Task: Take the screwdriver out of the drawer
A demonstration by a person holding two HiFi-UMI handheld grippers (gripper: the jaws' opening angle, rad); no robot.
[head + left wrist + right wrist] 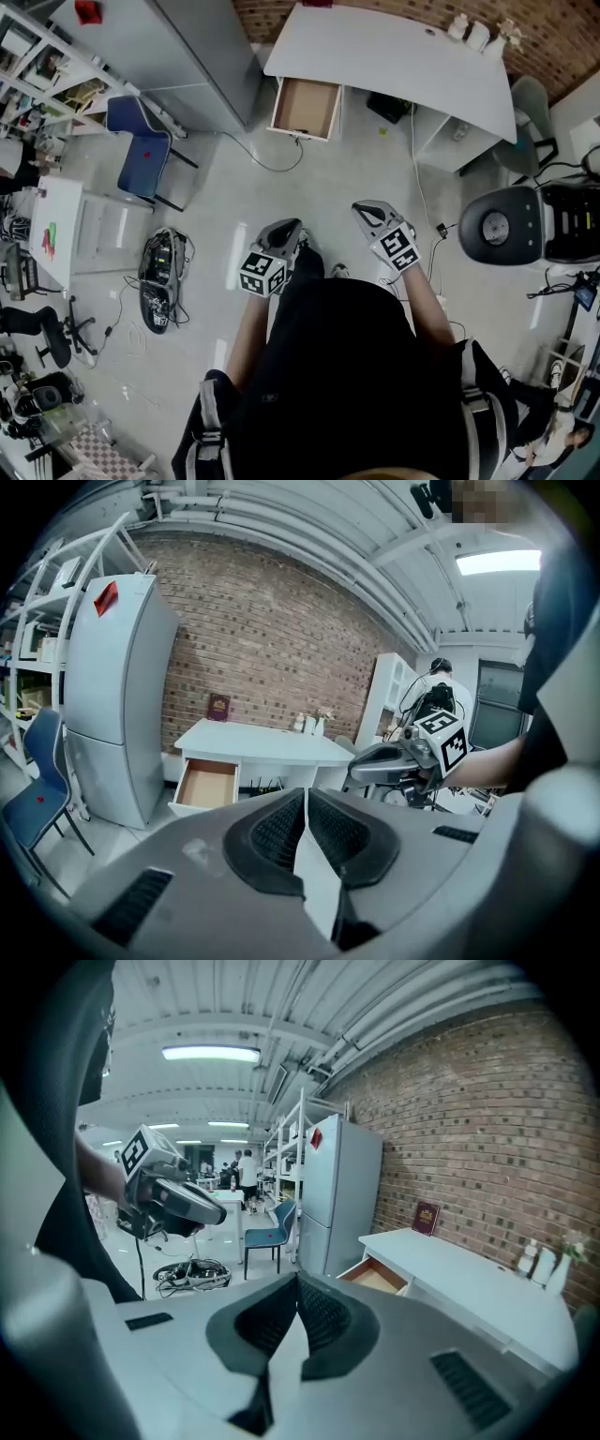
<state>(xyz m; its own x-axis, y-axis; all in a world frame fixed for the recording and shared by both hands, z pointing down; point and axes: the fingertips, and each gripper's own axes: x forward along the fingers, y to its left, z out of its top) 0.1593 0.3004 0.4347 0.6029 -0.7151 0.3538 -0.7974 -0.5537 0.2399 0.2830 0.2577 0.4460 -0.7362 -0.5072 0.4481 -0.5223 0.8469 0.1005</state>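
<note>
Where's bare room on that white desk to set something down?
The desk top is mostly bare, from above the open drawer rightward. Crowded only at the back: bottles at the right corner, a book by the wall.

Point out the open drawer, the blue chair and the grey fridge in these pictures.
drawer (pixel 305 105): head view, on its bare wooden bottom.
blue chair (pixel 142 171): head view, on the seat.
fridge (pixel 117 667): left gripper view, on its front face.

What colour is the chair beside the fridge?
Blue chair, clearest in the head view.
</note>
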